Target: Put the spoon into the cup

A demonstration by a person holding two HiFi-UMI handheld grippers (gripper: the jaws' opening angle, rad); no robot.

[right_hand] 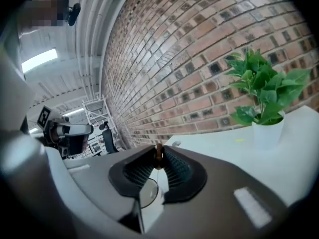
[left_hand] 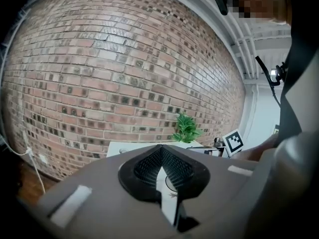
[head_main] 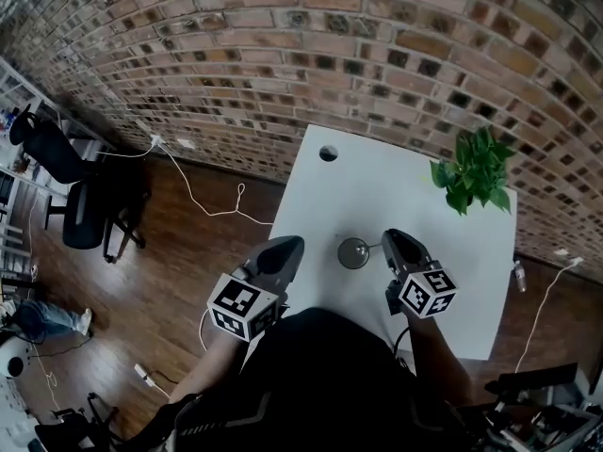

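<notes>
A round grey cup (head_main: 353, 252) stands on the white table (head_main: 377, 182) between my two grippers. My right gripper (head_main: 388, 237) sits just right of the cup, shut on the brown end of a thin spoon (right_hand: 158, 154). The spoon (head_main: 373, 246) runs from the jaw tips toward the cup's rim; I cannot tell whether its bowl is inside. Through the gap under the right gripper's (right_hand: 158, 151) jaws I see the cup's rim (right_hand: 148, 192). My left gripper (head_main: 290, 245) hovers left of the cup at the table's left edge. Its tips (left_hand: 161, 150) meet with nothing between them, and the cup (left_hand: 172, 184) shows below.
A potted green plant (head_main: 476, 172) stands at the table's far right corner, close to the brick wall (head_main: 311, 55). A round cable hole (head_main: 328, 153) lies near the far edge. Left of the table are wooden floor, a white cable (head_main: 203, 201) and a black office chair (head_main: 75, 191).
</notes>
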